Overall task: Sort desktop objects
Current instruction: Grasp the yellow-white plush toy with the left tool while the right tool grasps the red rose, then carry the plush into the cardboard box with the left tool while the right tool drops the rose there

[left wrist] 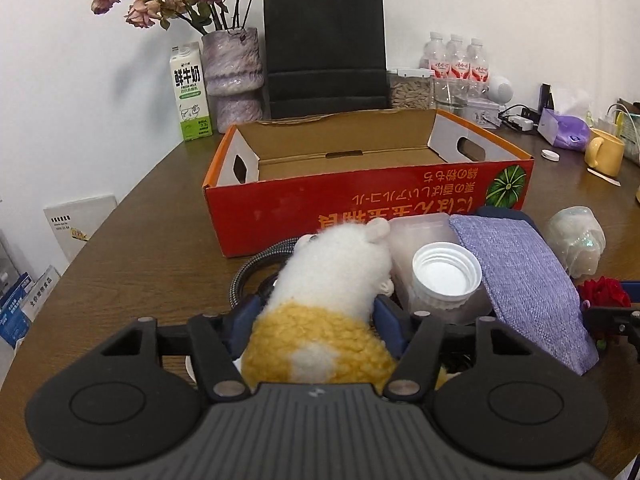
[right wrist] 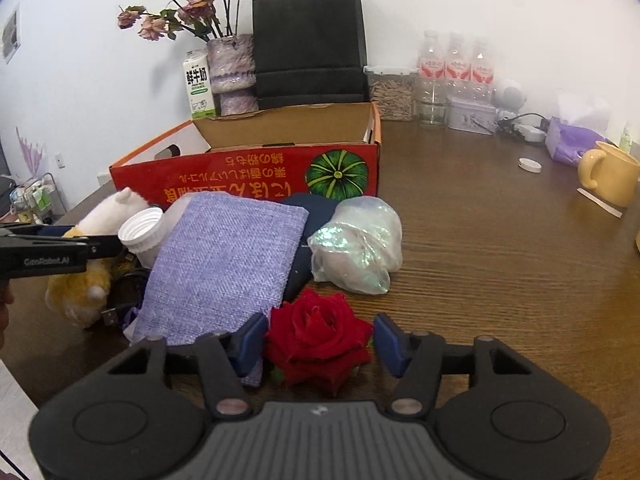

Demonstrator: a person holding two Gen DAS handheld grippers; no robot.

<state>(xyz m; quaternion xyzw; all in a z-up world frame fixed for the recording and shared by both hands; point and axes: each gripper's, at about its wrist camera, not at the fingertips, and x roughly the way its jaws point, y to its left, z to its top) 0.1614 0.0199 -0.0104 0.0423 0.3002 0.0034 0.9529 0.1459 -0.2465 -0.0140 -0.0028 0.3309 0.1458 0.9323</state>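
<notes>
Gripping plush toy point(left wrist: 320, 312) w/ left claw point(left wrist: 316, 316); right claw point(right wrist: 320, 340) on rose point(right wrist: 318, 336).

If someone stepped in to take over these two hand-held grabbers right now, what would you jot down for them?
Left gripper: jaws pressed on the plush toy, which sits on the table.
Right gripper: jaws either side of the red rose; a firm grip cannot be confirmed.
Pile in front of the red box: white-capped jar, purple cloth pouch, shiny plastic bag.
Done: nothing sorted that I can see; the visible part of the box is empty.
Left: lift toy and rose, probably into the box, then the rest.
</notes>
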